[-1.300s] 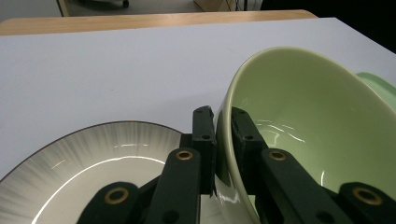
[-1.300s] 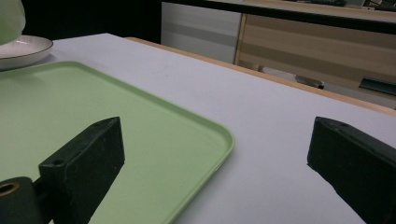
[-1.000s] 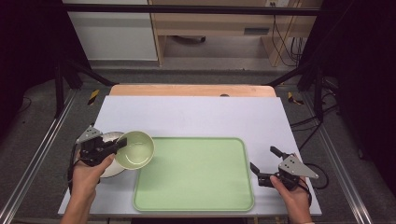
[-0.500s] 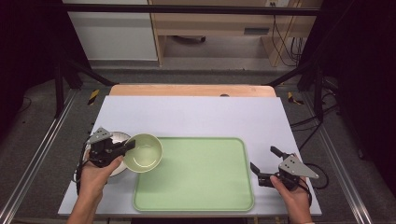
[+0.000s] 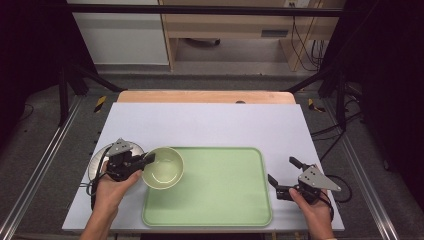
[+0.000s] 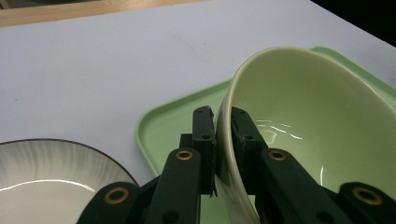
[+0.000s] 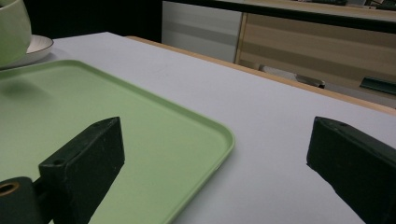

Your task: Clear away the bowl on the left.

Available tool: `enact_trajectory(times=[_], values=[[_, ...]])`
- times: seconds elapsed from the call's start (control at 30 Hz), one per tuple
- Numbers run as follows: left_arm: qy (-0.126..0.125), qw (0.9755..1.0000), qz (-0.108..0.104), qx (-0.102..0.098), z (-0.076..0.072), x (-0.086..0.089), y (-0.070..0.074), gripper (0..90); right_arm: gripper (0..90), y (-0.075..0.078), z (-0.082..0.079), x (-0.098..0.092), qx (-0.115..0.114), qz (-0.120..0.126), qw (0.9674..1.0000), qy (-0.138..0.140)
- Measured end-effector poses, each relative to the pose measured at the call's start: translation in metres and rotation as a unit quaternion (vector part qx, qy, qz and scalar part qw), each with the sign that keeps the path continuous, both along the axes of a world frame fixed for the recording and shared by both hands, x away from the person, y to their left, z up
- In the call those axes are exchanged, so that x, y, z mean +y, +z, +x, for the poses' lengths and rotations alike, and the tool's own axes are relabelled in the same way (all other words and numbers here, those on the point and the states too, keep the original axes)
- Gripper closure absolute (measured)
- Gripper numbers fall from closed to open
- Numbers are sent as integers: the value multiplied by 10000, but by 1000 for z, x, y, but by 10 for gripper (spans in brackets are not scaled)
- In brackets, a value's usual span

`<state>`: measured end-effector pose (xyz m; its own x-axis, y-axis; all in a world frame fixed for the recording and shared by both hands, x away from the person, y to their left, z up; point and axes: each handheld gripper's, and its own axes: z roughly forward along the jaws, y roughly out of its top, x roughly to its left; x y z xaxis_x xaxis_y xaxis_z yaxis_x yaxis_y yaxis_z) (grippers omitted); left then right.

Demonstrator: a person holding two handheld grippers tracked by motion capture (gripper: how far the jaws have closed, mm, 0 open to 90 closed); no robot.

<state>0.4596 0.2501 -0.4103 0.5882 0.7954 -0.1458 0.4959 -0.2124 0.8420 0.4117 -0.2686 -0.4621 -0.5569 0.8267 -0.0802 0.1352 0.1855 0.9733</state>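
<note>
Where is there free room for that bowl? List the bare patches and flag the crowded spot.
Free: most of the green tray, from the bowl to its right rim; the white tabletop behind the tray. Crowded: the left edge, where the left gripper clamps the bowl's rim beside the plate. The right gripper sits off the tray's right edge.

I see the green bowl (image 6: 322, 135) as glazed ceramic, glossy, with bright streaks of light on its inner wall. The plate (image 6: 51, 177) beside it looks ceramic too — shiny white with fine ribbed lines and a thin dark rim. The green tray (image 5: 220, 185) seems plastic, smooth and matt, with only a soft sheen. The table top (image 5: 210, 125) has a pale, matt, smooth cover, and a strip of bare wood (image 5: 205, 96) shows at its far edge. My left gripper (image 6: 223, 135) has black matt jaws, probably plastic, with brass-coloured metal rings. The right gripper (image 5: 282, 171) carries a grey plate — dull metal, I think.
</note>
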Motion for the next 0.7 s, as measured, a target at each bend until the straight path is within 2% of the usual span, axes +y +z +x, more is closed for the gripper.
enact_trajectory(times=[0.4,0.5,0.7], values=[[-279,9995,-15,138,-3,-27,-7,823,41,0,0,0,2,-9,10000,9],[-350,9991,-42,232,-2,-34,-9,823,41,-1,0,0,18,-9,10000,12],[-511,9983,-36,287,-4,-48,-11,822,41,0,0,0,19,-4,10000,11]])
